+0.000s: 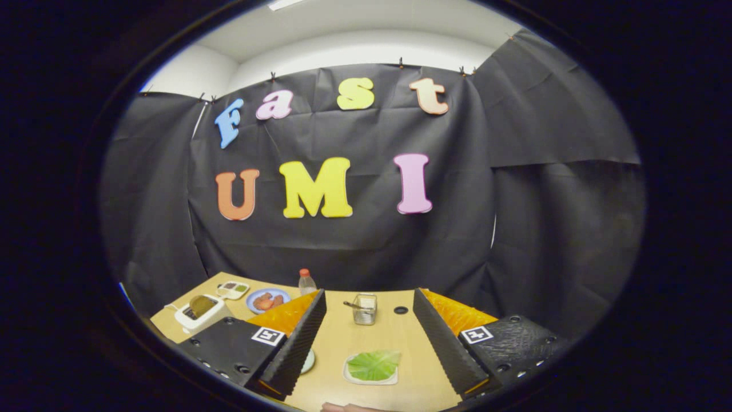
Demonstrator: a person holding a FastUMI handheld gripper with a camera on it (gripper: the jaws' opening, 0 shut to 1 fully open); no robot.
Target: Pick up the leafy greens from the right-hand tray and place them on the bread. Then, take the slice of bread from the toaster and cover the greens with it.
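A light wooden table (pixel 374 335) stands against the black cloth wall (pixel 354 240). The claw (pixel 369 337) hovers above it with its fingers spread wide apart, holding nothing. Off beyond the left finger sits a white toaster (pixel 197 312) with a slice of bread (pixel 201 305) in its slot. Past that finger lies a blue plate (pixel 267 299), with a small bottle (pixel 306 281) beside it. Between the fingers rests the leafy greens (pixel 373 365) on a small tray (pixel 370 379); further ahead stands a wire holder (pixel 364 309).
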